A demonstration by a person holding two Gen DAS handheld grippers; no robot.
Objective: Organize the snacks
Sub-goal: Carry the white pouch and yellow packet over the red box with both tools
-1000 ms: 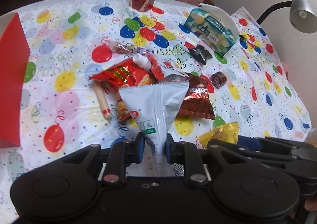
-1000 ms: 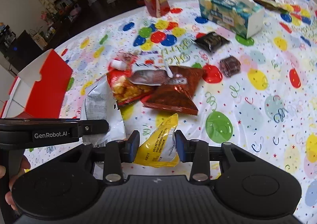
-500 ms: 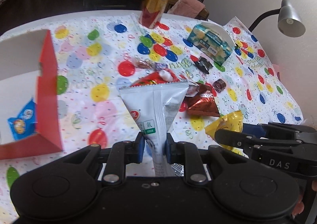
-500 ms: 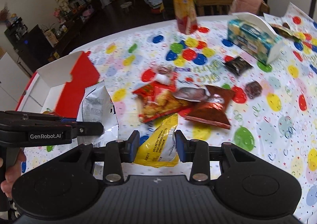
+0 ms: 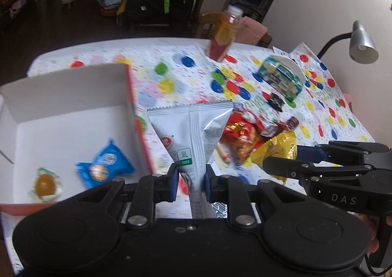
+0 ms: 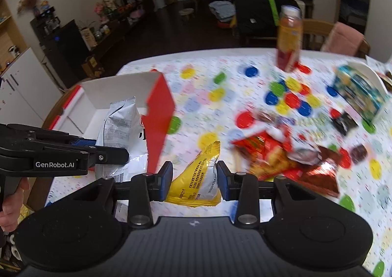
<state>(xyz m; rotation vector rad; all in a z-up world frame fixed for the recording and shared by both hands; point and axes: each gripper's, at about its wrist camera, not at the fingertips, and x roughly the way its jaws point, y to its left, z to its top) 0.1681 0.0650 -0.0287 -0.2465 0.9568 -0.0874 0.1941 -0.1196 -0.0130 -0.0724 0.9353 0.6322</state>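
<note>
Now silver packet [image 5: 193, 130] between left gripper [image 5: 189, 176] fingers.

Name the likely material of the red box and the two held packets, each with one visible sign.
Red box: probably matte cardboard, with folded flat walls, white inside. Silver packet: glossy film, likely foil-lined, with a serrated edge and centre seam. Yellow packet: shiny crinkled plastic film.

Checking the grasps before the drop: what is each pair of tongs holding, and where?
Left tongs pinch the silver packet at its narrow lower end. Right tongs grip the yellow packet across its lower body.
</note>
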